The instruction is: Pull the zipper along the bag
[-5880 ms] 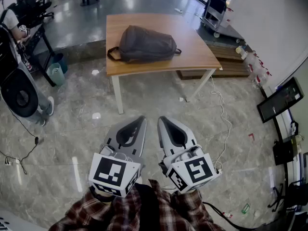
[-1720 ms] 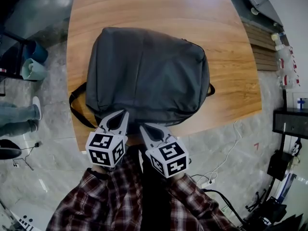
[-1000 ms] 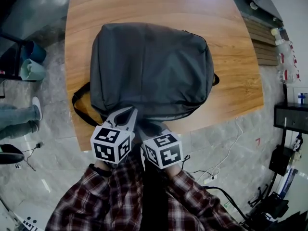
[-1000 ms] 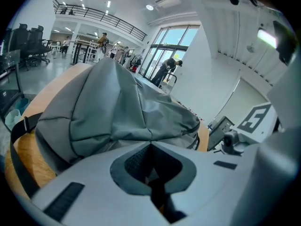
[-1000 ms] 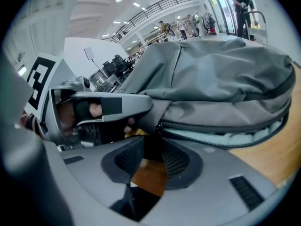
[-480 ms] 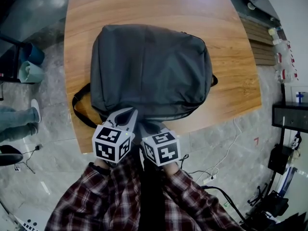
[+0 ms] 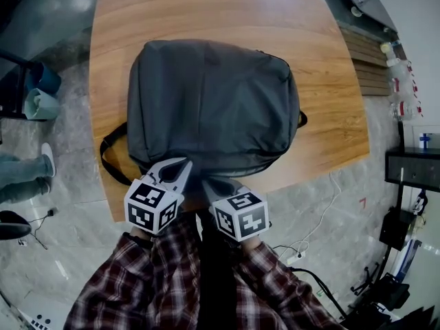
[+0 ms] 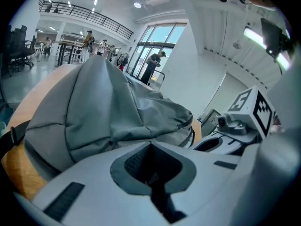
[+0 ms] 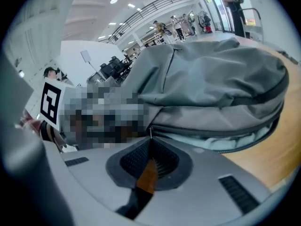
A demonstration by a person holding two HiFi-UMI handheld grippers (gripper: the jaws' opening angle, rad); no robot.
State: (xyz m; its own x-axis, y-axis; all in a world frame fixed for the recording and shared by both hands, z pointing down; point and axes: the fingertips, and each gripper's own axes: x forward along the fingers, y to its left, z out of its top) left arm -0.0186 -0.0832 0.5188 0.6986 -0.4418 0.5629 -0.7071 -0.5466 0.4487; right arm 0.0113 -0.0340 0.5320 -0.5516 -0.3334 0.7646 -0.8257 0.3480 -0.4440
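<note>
Table (image 7: 330, 108) of warm wood carries a grey bag (image 7: 213, 95), which lies flat close to the near edge. Its black strap (image 7: 110, 153) loops out toward the near left corner. The left claw (image 7: 179, 163) is closed tight, tips against the fabric of the bag's near side; whether any cloth is pinched I cannot tell. Just beside it, the right claw (image 7: 206, 181) is closed on the small metal zipper pull (image 9: 149, 129). Past that the zipper (image 9: 235, 134) gapes, with pale lining showing.
</note>
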